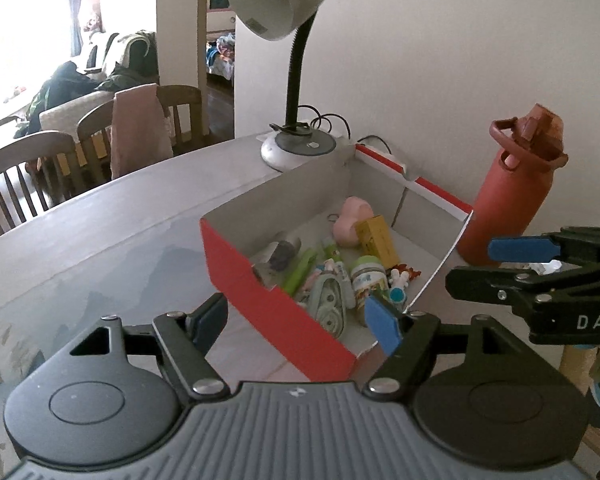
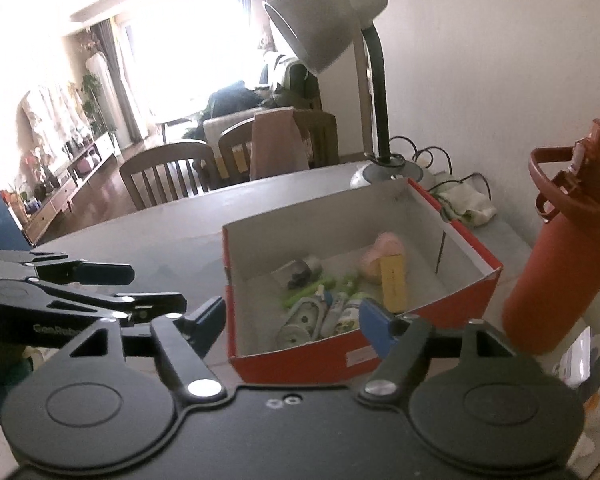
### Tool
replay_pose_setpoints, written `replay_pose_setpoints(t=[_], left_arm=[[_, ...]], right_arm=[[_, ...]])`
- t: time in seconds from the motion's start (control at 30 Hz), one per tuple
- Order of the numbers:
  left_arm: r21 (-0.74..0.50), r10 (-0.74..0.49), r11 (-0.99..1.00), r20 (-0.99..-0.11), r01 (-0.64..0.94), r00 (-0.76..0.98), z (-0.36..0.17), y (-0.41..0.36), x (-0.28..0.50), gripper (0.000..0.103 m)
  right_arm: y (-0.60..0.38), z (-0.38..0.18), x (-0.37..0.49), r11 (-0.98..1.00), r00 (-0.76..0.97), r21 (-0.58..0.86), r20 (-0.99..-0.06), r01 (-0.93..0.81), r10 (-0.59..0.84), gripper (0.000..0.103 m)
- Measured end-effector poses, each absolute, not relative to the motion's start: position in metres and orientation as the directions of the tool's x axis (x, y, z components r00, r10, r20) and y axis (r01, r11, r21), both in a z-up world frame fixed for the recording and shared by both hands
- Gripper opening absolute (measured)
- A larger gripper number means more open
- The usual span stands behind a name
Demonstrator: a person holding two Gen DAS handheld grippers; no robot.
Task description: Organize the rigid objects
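Red box [image 1: 284, 312] with pink toy [image 1: 352, 220], yellow carton [image 1: 380, 240], green pens [image 1: 300, 272].

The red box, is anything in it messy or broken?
Nothing looks broken. The red box holds a loose jumble of small things lying at mixed angles: a yellow carton, a pink toy, a correction tape. Both grippers are open and empty.
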State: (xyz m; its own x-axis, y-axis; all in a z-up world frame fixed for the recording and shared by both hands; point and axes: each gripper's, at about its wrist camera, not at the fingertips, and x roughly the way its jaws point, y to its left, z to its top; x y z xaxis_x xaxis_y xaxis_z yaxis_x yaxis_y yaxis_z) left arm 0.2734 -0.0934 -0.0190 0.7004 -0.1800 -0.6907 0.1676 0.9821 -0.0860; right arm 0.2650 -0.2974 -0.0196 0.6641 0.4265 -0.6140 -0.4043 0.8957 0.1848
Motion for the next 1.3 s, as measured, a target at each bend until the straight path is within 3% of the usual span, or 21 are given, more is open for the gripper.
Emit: replay_pose_setpoints(t=[0.1,0.4,0.6,1.3], left_arm=[[-0.096,-0.187,0.981,-0.677,0.167,0.711,-0.014,-0.085,0.262,0.083],[-0.141,-0.205,0.979,-0.649,0.149,0.732,-0.005,-0.069,0.233,0.088],[-0.156,-0.218,0.976,-0.636,0.153,0.740,-0.001,-0.067,0.219,0.100],[-0.087,-0.212,0.976,-0.618,0.202,0.757,-0.002,-0.088,0.206,0.100]], right_arm=[[-0.296,-0.016,0.251,0.893,0.679,0.196,-0.589,-0.406,0.438,0.082],[-0.294,-0.006,0.217,0.891,0.732,0.200,-0.513,-0.407,0.449,0.102],[-0.296,-0.006,0.204,0.898,0.744,0.219,-0.504,-0.382,0.439,0.102],[-0.303,-0.008,0.192,0.901,0.744,0.238,-0.508,-0.364,0.435,0.102]])
